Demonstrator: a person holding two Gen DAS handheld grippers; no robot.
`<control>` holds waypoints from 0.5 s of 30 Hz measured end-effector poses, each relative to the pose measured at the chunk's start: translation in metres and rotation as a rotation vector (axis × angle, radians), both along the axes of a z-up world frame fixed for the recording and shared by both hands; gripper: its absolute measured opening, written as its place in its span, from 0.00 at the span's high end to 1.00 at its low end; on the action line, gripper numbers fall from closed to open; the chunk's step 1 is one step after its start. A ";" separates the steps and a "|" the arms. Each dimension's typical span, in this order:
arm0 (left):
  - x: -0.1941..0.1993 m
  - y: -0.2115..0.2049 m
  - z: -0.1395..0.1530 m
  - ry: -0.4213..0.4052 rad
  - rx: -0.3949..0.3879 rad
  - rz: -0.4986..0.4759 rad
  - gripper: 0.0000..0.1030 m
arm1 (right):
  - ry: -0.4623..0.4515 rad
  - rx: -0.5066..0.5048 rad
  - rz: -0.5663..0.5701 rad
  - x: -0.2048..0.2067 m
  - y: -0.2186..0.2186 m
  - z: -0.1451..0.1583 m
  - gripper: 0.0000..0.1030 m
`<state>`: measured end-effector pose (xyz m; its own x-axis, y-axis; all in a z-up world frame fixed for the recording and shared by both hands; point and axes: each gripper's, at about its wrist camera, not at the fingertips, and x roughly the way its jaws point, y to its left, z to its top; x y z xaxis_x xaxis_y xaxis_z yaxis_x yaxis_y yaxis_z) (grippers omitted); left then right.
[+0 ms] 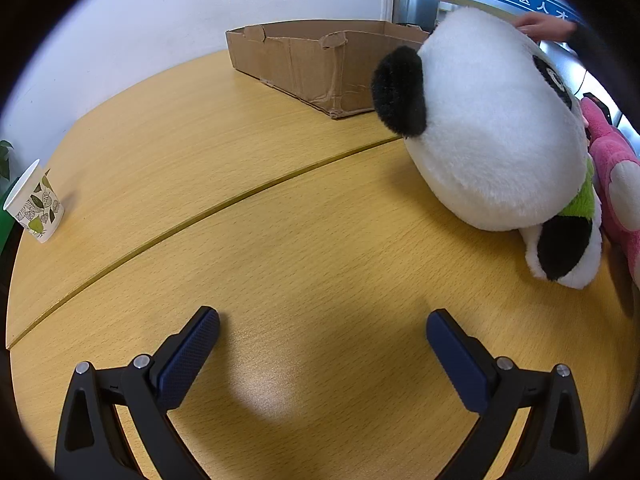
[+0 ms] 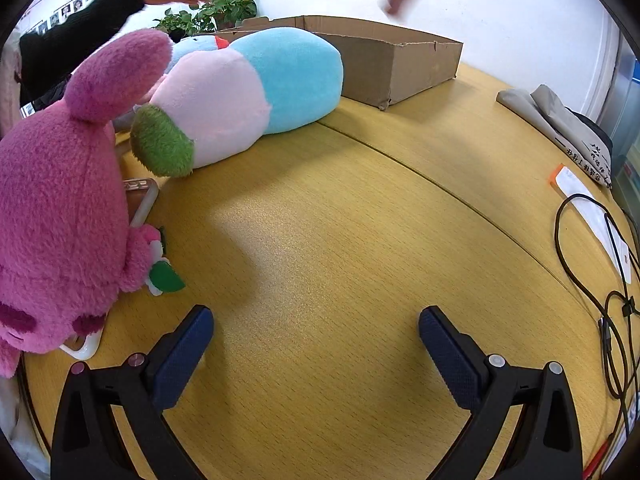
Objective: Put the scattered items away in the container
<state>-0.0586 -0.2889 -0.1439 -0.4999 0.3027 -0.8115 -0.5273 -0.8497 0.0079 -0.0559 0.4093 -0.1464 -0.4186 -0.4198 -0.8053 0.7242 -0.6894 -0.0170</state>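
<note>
Jaws of both the left gripper (image 1: 322,326) and right gripper (image 2: 316,324) stood wide apart and empty above the tabletop (image 1: 248,216), so the panda plush (image 1: 492,136) near the cardboard box (image 1: 316,64) at the far edge probably needed 2 low, deep grips.

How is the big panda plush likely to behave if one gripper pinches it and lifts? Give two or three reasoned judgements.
The panda plush looks soft and furry, so the pads would probably sink in and grab only pile or a fold. It is far wider than the open left gripper, so it may sag or swing. Being rounded, it could roll on the table when pushed.
</note>
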 end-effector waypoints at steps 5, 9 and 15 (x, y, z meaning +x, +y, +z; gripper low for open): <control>0.000 0.000 0.000 0.000 0.000 0.000 0.00 | 0.000 0.000 0.000 0.000 0.000 0.000 0.00; 0.000 0.000 0.000 0.000 0.000 -0.001 0.00 | 0.000 0.000 0.001 0.000 0.000 0.000 0.00; 0.001 0.000 0.000 0.001 0.000 -0.001 0.00 | 0.000 0.000 0.001 0.000 0.000 0.000 0.00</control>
